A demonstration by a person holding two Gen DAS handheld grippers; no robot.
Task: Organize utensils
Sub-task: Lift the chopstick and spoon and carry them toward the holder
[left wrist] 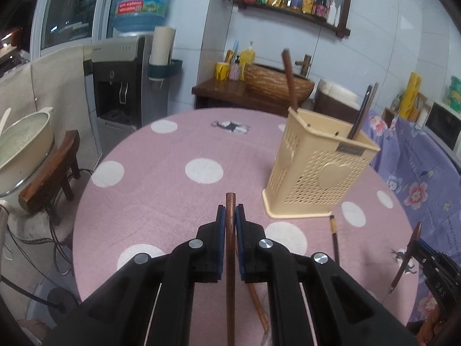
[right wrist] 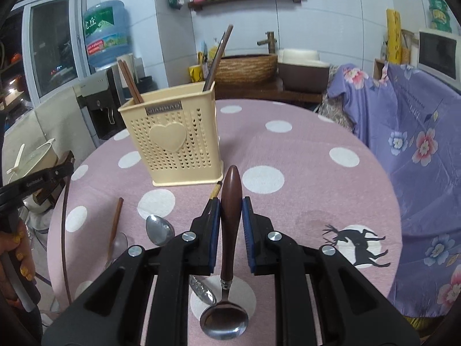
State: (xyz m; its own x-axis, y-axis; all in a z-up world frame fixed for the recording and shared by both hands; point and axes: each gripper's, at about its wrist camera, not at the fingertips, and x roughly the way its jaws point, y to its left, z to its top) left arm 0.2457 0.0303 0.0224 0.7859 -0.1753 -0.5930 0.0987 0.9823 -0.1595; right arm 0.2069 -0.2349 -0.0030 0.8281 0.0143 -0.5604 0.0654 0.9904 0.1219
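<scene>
Pink dotted tablecloth (right wrist: 302, 155) | utensil holder (right wrist: 175, 138) stood on it, chopsticks (right wrist: 129, 82) held inside | left gripper (left wrist: 230, 216) clamped on chopstick (left wrist: 230, 259) | right gripper (right wrist: 231, 213) clamped on spoon (right wrist: 227, 259)

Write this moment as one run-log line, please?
left gripper: shut on chopstick | right gripper: shut on spoon | holder: upright on table

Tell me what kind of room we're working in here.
Most likely a home kitchen or dining corner: a water dispenser with its jug, a wall shelf of bottles, a basin with a tap, and a round table in a polka-dot cloth.
</scene>
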